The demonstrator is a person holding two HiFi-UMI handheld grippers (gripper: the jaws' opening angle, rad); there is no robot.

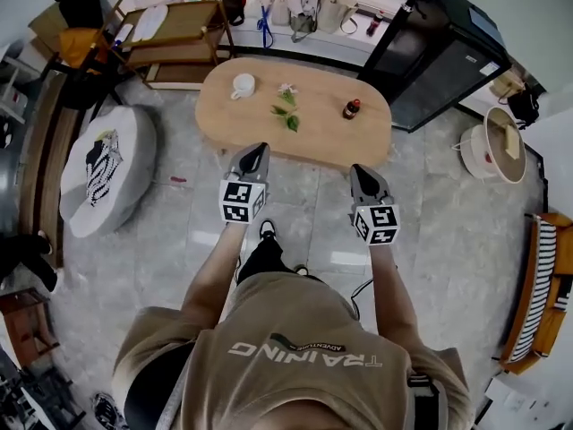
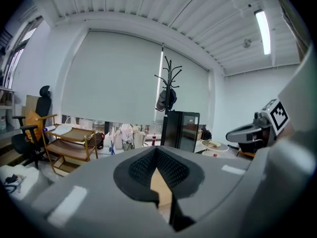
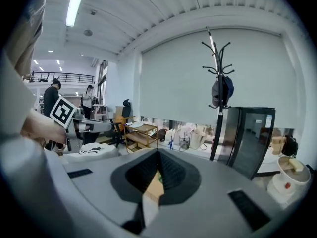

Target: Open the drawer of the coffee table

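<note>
In the head view the oval light-wood coffee table (image 1: 242, 119) lies just ahead of the left gripper (image 1: 259, 149) and right gripper (image 1: 359, 169), its drawer not visible, while only the gripper views show each pair of jaws clenched together, empty, and a black coat stand (image 2: 166, 76).

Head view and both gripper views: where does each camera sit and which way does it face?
Head view: on the person's head, looking steeply down at the coffee table, forearms, left gripper and right gripper.
Left gripper view: on that gripper, facing along its shut jaws toward the coat rack; right gripper at right.
Right gripper view: likewise, jaws shut; left gripper at left.
Both gripper views share the coat rack and black cabinet.
</note>
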